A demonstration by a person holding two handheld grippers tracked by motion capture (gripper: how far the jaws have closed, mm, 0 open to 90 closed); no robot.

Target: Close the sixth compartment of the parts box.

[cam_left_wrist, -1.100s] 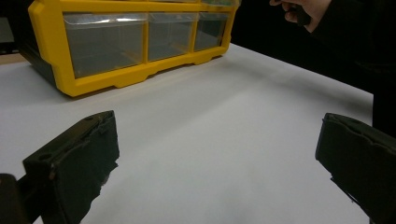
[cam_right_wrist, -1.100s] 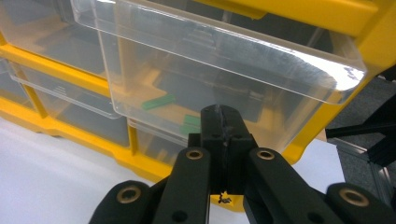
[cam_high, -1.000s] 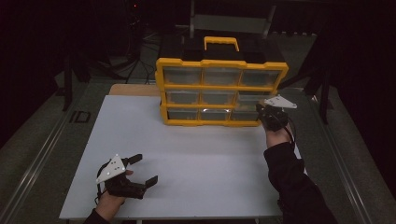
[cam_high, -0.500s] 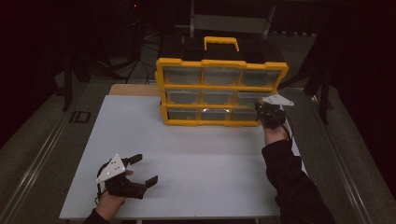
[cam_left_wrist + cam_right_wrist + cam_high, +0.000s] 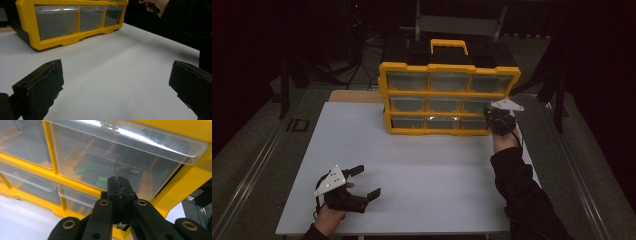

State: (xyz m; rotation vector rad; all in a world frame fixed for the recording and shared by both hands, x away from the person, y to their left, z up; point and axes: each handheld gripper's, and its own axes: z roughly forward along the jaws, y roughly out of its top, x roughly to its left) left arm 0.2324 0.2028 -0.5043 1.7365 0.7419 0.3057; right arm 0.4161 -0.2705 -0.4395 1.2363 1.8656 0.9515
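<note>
A yellow organiser [image 5: 447, 97] with nine clear drawers in three rows is shown standing at the far edge of the white tabletop [image 5: 422, 165], a carrying handle on top. The right hand-held gripper [image 5: 498, 121] is held at the cabinet's right end, level with the middle row. In the right gripper view its jaws are seen pressed fully together with nothing between them, the tips [image 5: 119, 185] set against or just before the clear front of the right-hand middle drawer [image 5: 120, 162], below that drawer's pull lip [image 5: 140, 137]. Green pieces [image 5: 83, 170] are visible inside the drawer; whether the tips actually touch the plastic cannot be told. The left hand-held gripper [image 5: 362, 185] is rested low at the near left of the tabletop, well apart from the cabinet, its jaws spread wide and empty, as the left gripper view confirms. Several risks may be judged from this position. With the jaws closed, the lip cannot be pinched; it could only be hooked from beneath, and a hook of that kind may slip off the smooth plastic. A pull applied off-centre could skew the drawer in its slot and jam it. Because the cabinet is not braced by the left hand-held gripper, a hard pull could drag or tip the whole organiser forward rather than free the drawer. A drawer drawn out too far could drop and spill its contents.
</note>
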